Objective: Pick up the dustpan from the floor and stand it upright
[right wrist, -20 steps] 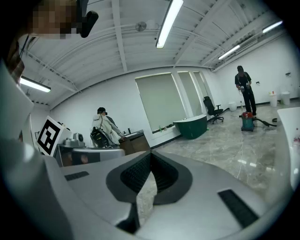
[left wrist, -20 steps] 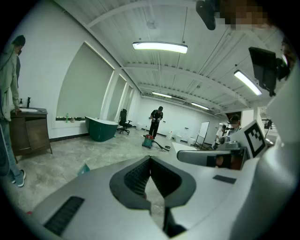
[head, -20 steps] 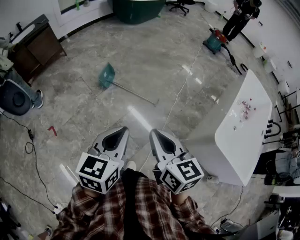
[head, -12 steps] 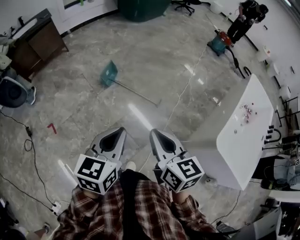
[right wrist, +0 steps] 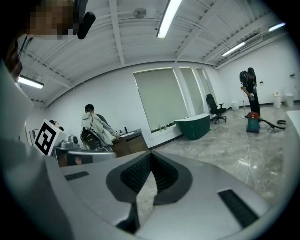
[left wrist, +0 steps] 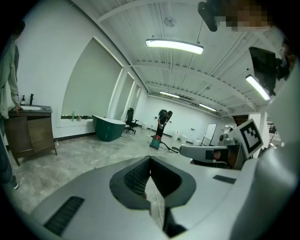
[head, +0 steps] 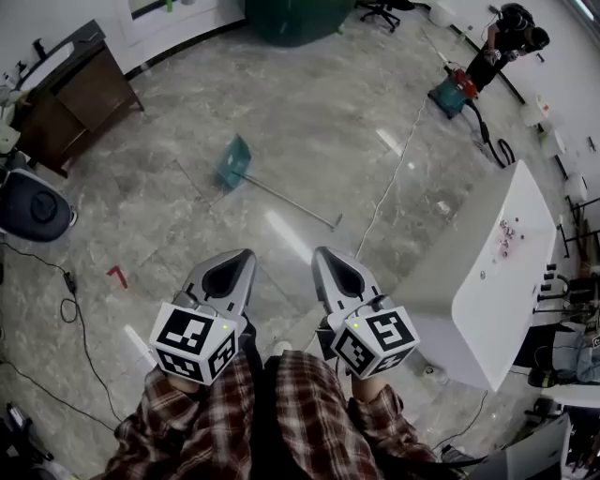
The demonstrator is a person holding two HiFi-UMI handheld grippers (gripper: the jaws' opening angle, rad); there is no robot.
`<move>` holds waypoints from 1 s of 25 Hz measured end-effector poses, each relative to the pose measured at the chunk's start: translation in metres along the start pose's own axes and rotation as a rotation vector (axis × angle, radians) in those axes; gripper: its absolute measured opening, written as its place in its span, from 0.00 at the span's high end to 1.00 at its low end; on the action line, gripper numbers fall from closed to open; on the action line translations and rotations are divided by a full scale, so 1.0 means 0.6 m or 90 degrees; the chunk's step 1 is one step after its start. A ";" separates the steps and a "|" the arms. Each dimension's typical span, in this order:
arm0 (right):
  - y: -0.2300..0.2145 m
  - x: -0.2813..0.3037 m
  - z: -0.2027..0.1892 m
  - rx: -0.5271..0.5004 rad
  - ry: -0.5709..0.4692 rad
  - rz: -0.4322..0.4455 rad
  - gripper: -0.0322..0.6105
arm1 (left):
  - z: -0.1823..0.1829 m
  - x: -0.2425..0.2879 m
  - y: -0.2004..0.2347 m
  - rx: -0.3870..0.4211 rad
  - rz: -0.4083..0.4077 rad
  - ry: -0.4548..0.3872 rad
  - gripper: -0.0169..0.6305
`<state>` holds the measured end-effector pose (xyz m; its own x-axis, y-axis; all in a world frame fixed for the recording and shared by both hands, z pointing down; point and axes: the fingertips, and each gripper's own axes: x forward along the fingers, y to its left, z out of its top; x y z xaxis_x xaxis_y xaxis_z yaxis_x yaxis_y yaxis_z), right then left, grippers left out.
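Note:
A teal dustpan (head: 232, 161) with a long thin handle (head: 291, 200) lies flat on the grey marble floor, well ahead of me in the head view. Both grippers are held side by side near my body, far short of it. My left gripper (head: 234, 259) is shut with nothing between its jaws, its tips meeting in the left gripper view (left wrist: 150, 159). My right gripper (head: 330, 255) is likewise shut and empty (right wrist: 150, 154). The dustpan is hidden in both gripper views.
A white table (head: 502, 281) stands at my right. A brown cabinet (head: 75, 89) and a dark chair (head: 33, 208) are at the left, a green tub (head: 295, 19) at the back. A person with a vacuum (head: 459, 94) works at the far right. Cables (head: 70, 309) cross the floor.
The view has shifted: the dustpan sits slightly lower and more to the right in the head view. Both grippers stay shut and side by side.

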<state>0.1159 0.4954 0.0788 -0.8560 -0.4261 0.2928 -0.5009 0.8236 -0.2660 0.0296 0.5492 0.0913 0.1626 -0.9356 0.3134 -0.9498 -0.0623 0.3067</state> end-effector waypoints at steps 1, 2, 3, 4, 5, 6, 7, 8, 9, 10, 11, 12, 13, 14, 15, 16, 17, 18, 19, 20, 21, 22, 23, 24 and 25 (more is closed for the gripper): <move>0.002 0.022 0.008 0.002 -0.004 -0.004 0.93 | 0.013 0.007 0.019 0.005 -0.005 0.001 0.96; 0.004 0.042 0.015 0.006 -0.006 -0.009 0.93 | 0.025 0.014 0.039 0.010 -0.009 0.002 0.96; 0.005 0.061 0.019 0.011 -0.009 -0.014 0.93 | 0.033 0.020 0.059 0.014 -0.014 0.005 0.96; 0.005 0.080 0.023 0.017 -0.012 -0.021 0.93 | 0.040 0.025 0.079 0.016 -0.017 0.007 0.96; 0.004 0.097 0.025 0.023 -0.015 -0.030 0.93 | 0.046 0.030 0.101 0.018 -0.020 0.010 0.96; 0.003 0.114 0.027 0.029 -0.020 -0.040 0.93 | 0.052 0.035 0.122 0.019 -0.025 0.012 0.96; 0.002 0.130 0.028 0.034 -0.023 -0.052 0.93 | 0.056 0.040 0.142 0.020 -0.030 0.014 0.96; 0.001 0.144 0.028 0.037 -0.025 -0.065 0.93 | 0.059 0.045 0.159 0.020 -0.036 0.016 0.96; 0.000 0.157 0.026 0.037 -0.023 -0.076 0.93 | 0.059 0.050 0.175 0.016 -0.041 0.019 0.96; 0.000 0.170 0.025 0.036 -0.018 -0.083 0.93 | 0.058 0.054 0.190 0.010 -0.044 0.022 0.96; 0.000 0.182 0.026 0.033 -0.012 -0.087 0.93 | 0.057 0.059 0.203 0.003 -0.044 0.026 0.96; 0.000 0.193 0.028 0.032 -0.008 -0.091 0.93 | 0.059 0.064 0.215 -0.002 -0.044 0.030 0.96; -0.003 0.202 0.032 0.034 -0.006 -0.095 0.93 | 0.061 0.070 0.225 -0.005 -0.045 0.034 0.96; -0.008 0.208 0.034 0.039 -0.005 -0.100 0.93 | 0.064 0.076 0.232 -0.006 -0.046 0.039 0.96; -0.015 0.212 0.035 0.046 -0.002 -0.108 0.93 | 0.065 0.083 0.238 -0.008 -0.049 0.045 0.96; -0.024 0.216 0.034 0.053 0.002 -0.117 0.93 | 0.066 0.092 0.243 -0.012 -0.051 0.050 0.96; -0.034 0.220 0.032 0.058 0.007 -0.125 0.93 | 0.067 0.103 0.248 -0.015 -0.053 0.055 0.96; -0.044 0.227 0.032 0.063 0.011 -0.132 0.93 | 0.069 0.115 0.254 -0.017 -0.056 0.059 0.96; -0.055 0.235 0.033 0.067 0.015 -0.136 0.93 | 0.073 0.127 0.259 -0.017 -0.058 0.061 0.96; -0.066 0.245 0.035 0.070 0.017 -0.139 0.93 | 0.079 0.139 0.266 -0.017 -0.059 0.062 0.96; -0.078 0.256 0.038 0.072 0.019 -0.140 0.93 | 0.085 0.152 0.273 -0.017 -0.060 0.063 0.96; -0.092 0.269 0.044 0.072 0.020 -0.141 0.93 | 0.092 0.167 0.280 -0.017 -0.059 0.063 0.96; -0.106 0.281 0.051 0.072 0.021 -0.142 0.93 | 0.099 0.182 0.286 -0.018 -0.058 0.063 0.96; -0.122 0.294 0.061 0.070 0.020 -0.141 0.93 | 0.107 0.198 0.291 -0.017 -0.057 0.063 0.96; -0.139 0.306 0.073 0.067 0.018 -0.140 0.93 | 0.115 0.215 0.296 -0.016 -0.056 0.062 0.96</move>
<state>-0.0053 0.3320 0.1147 -0.7213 -0.5795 0.3793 -0.6870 0.6679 -0.2862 -0.1365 0.3932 0.1240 0.2716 -0.8887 0.3695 -0.9236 -0.1328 0.3595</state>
